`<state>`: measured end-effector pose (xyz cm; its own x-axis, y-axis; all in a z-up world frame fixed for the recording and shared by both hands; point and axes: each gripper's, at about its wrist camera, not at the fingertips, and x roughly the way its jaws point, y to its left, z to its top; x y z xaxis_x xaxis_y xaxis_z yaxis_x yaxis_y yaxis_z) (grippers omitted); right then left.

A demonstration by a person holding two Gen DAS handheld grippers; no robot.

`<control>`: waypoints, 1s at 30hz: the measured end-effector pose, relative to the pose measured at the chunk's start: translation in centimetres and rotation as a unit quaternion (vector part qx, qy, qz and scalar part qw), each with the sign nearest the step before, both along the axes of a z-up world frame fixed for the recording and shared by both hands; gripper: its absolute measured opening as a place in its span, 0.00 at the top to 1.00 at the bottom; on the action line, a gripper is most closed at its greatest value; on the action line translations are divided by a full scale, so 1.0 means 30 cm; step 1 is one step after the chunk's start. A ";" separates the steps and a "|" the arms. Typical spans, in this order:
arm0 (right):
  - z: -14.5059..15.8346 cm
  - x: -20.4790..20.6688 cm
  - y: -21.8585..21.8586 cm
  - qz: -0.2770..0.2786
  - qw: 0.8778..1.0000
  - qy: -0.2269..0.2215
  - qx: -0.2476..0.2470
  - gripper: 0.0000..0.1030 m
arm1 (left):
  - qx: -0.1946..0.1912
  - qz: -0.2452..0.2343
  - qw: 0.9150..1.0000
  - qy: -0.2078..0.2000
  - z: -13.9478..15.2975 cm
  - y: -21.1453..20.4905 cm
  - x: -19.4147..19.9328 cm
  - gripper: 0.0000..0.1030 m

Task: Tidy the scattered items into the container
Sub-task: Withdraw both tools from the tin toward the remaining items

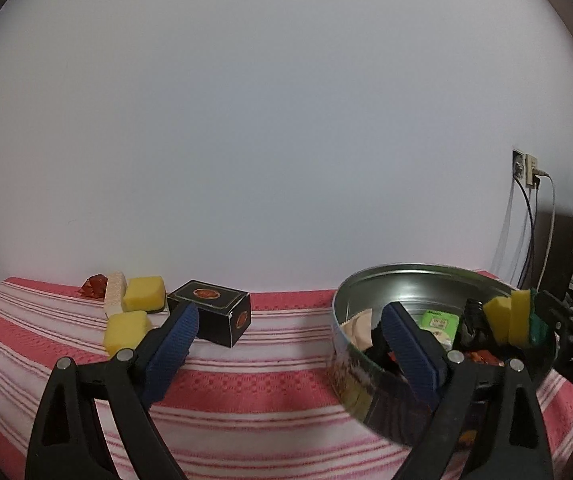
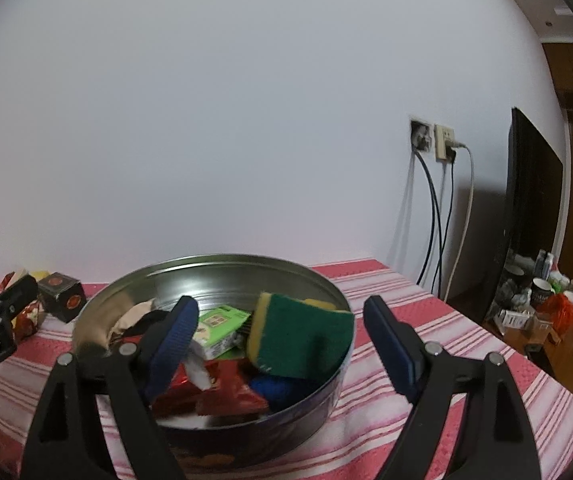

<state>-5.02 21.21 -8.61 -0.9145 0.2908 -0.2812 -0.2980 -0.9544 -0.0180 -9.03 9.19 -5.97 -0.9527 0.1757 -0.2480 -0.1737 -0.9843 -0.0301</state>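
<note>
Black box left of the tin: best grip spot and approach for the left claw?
Grip the black box across its two long side faces, near the middle. It lies flat on the striped cloth, its square end facing the camera, so probably come from the near side. The open left claw looks wide enough.

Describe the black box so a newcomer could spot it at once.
Start at the round metal tin on the red-striped cloth, then look left. The black cardboard box lies beside the yellow sponges; it alone is dark, with red-gold round emblems.

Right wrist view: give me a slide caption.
Open right gripper over the round tin, a green-and-yellow sponge tilted inside on packets.
</note>
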 end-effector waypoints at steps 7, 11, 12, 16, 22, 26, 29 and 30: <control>-0.004 0.056 -0.055 0.008 1.000 -0.003 -0.016 0.17 | -0.007 -0.001 1.000 -0.004 0.006 -0.029 0.055 0.08; -0.008 0.077 -0.126 0.029 0.999 -0.009 -0.019 0.17 | -0.011 0.008 1.000 -0.009 0.004 -0.063 0.086 0.08; -0.008 0.082 -0.145 0.036 0.999 -0.009 -0.020 0.17 | -0.012 0.009 1.000 -0.009 0.004 -0.077 0.099 0.08; -0.012 0.092 -0.230 0.063 0.998 -0.013 -0.021 0.17 | -0.024 0.011 1.000 -0.007 0.002 -0.132 0.132 0.08; -0.022 0.085 -0.351 0.097 0.995 -0.020 -0.032 0.17 | -0.028 0.038 0.999 -0.011 0.000 -0.262 0.144 0.08; -0.028 0.073 -0.435 0.117 0.992 -0.026 -0.036 0.17 | -0.036 0.064 0.997 -0.011 0.000 -0.342 0.136 0.08; -0.035 0.057 -0.501 0.133 0.990 -0.029 -0.043 0.17 | -0.038 0.083 0.996 -0.016 -0.004 -0.399 0.127 0.08; -0.035 0.048 -0.519 0.137 0.989 -0.030 -0.046 0.17 | -0.037 0.089 0.995 -0.019 -0.006 -0.418 0.120 0.08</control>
<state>-3.58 5.63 -9.67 -0.9361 0.0046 -0.3518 -0.0283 -0.9977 0.0621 -5.43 -3.35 -6.14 -0.9565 -0.0158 -0.2912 0.0043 -0.9992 0.0401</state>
